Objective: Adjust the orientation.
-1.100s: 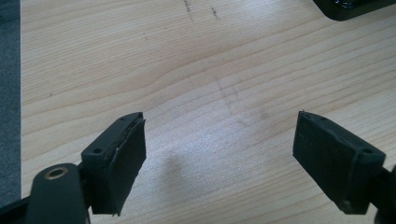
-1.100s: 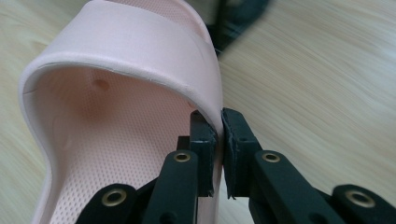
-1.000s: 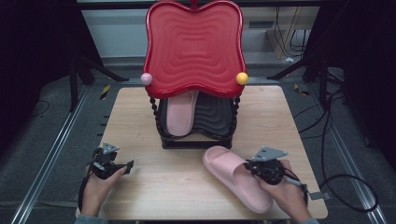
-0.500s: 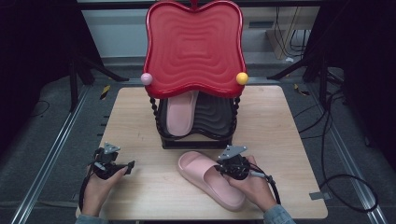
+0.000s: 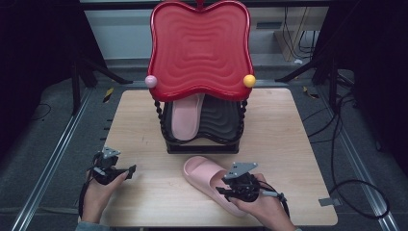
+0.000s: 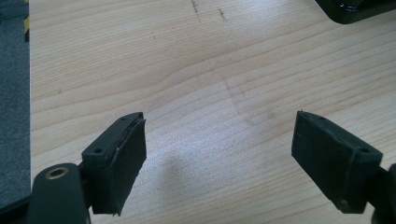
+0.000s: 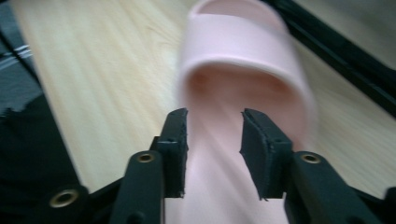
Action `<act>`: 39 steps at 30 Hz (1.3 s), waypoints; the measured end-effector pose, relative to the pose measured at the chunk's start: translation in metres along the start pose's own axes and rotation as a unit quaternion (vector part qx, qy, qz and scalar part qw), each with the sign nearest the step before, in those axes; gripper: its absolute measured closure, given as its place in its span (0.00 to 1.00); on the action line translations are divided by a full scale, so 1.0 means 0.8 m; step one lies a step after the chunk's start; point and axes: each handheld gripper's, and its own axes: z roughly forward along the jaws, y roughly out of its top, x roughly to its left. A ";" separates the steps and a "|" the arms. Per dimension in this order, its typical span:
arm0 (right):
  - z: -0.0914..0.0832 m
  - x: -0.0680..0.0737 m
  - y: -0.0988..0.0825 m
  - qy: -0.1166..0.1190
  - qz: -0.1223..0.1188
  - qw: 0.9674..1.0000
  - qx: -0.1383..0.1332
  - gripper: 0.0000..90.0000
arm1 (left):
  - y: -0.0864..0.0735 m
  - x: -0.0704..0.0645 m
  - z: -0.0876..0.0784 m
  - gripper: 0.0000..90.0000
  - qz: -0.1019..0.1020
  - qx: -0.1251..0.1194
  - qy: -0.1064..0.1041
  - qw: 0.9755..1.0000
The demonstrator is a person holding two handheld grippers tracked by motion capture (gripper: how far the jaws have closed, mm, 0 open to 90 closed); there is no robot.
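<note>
On the near half of the wooden table (image 5: 298, 144), just in front of the black shoe rack (image 5: 202, 144), lies a pink slipper (image 5: 204, 173), its toe toward the rack and its heel toward the person; the right gripper (image 5: 226, 191) sits over the heel end, and in the right gripper view its jaws stand a narrow gap apart above the slipper's footbed (image 7: 243, 93), though whether the pads touch it cannot be told through the blur; a second pink slipper (image 5: 185, 118) rests on the rack's lower shelf beside a dark ridged tray (image 5: 219, 120), under a red wavy-edged top (image 5: 199, 48) with a pink ball (image 5: 151, 81) and a yellow ball (image 5: 249, 80) at its corners; well apart to the left, the left gripper (image 5: 131, 169) hangs near the table's front edge, jaws wide over bare wood (image 6: 210, 84).
</note>
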 end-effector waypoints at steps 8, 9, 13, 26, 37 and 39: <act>0.034 0.015 0.013 0.024 0.001 1.000 -0.002 0.79 | 0.000 0.000 0.001 0.20 0.000 0.000 -0.002 1.000; 0.037 0.016 0.014 0.025 0.000 1.000 -0.002 0.80 | 0.000 0.001 0.001 0.20 -0.001 0.000 -0.002 1.000; 0.047 0.016 0.015 0.025 0.008 1.000 -0.004 0.83 | 0.000 0.000 0.001 0.20 0.001 0.000 -0.003 1.000; 0.028 0.020 0.021 0.026 0.025 0.998 -0.048 0.93 | 0.000 0.000 0.001 0.20 0.000 0.000 -0.003 1.000; -0.017 0.023 0.040 0.037 0.069 0.988 -0.136 0.93 | 0.000 0.000 -0.001 0.20 -0.001 -0.001 -0.004 1.000; -0.019 0.018 0.045 0.032 0.082 0.986 -0.144 0.93 | 0.000 0.000 -0.001 0.20 -0.001 -0.001 -0.004 1.000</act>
